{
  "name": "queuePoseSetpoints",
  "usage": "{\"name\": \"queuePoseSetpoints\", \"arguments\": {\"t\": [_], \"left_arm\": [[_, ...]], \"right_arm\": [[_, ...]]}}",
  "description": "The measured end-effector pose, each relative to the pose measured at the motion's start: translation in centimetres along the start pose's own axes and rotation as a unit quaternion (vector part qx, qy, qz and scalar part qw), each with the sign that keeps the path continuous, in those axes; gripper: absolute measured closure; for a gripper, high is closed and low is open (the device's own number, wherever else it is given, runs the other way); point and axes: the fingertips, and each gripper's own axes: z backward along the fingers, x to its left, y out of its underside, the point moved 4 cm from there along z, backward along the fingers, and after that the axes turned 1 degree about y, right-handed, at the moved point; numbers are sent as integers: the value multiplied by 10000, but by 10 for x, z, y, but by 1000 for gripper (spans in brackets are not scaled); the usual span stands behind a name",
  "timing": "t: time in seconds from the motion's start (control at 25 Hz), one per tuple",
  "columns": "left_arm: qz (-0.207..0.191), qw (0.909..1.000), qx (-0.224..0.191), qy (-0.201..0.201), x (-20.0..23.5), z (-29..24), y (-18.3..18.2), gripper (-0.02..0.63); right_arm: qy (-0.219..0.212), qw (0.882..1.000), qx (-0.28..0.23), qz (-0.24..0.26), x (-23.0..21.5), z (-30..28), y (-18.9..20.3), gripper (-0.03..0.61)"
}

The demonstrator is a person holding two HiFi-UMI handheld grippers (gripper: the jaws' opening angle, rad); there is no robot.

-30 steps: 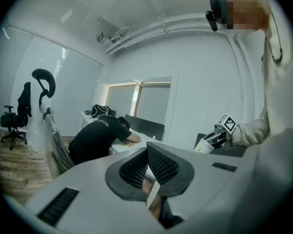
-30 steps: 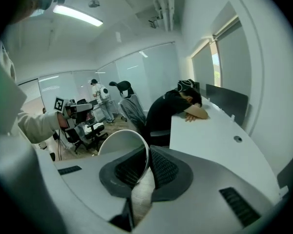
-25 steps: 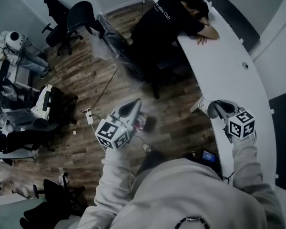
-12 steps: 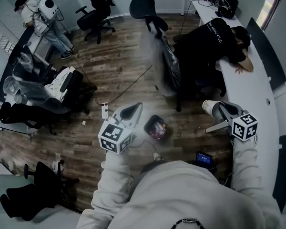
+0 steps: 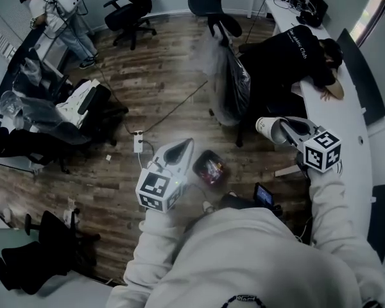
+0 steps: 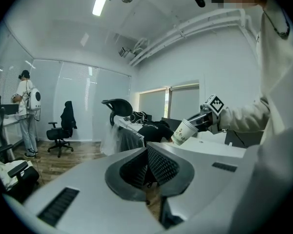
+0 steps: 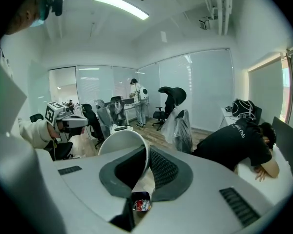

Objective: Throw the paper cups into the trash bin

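Observation:
My right gripper (image 5: 277,131) is shut on the wall of a white paper cup (image 5: 267,127), which lies tilted with its mouth pointing left, off the desk edge. In the right gripper view the cup (image 7: 124,147) fills the left of the jaws. A small dark trash bin (image 5: 208,167) with colourful rubbish stands on the wooden floor below, between both grippers, and shows under the jaws as the bin (image 7: 140,202). My left gripper (image 5: 181,146) is shut on nothing, just left of the bin. From the left gripper view the cup (image 6: 184,131) hangs in the right gripper (image 6: 200,123).
A person in black (image 5: 289,50) leans on the curved white desk (image 5: 350,133). A plastic-covered chair (image 5: 230,76) stands behind the bin. A power strip (image 5: 138,141) and cable lie on the floor, and a small screen (image 5: 263,196) near my feet. Chairs and another person (image 5: 58,5) are far left.
My right gripper has carried the cup left, off the desk and towards the bin. The bin has come into view between the grippers. The left gripper has shifted only slightly.

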Motion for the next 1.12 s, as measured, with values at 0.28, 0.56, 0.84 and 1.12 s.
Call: {"name": "queuePoseSetpoints", "arguments": {"t": [0.28, 0.56, 0.84, 1.12], "left_arm": [[315, 9989, 200, -278, 19, 23, 5, 624], [359, 9986, -110, -383, 39, 21, -1, 624], [577, 9980, -59, -258, 37, 24, 20, 624], [761, 9969, -45, -213, 32, 19, 38, 624]], "right_arm": [[-580, 9983, 102, -45, 20, -42, -9, 534], [-946, 9953, 197, 72, 37, -65, -6, 535], [-1325, 9906, 309, 170, 62, -80, 2, 534], [-1651, 9848, 466, 263, 74, -91, 14, 534]]}}
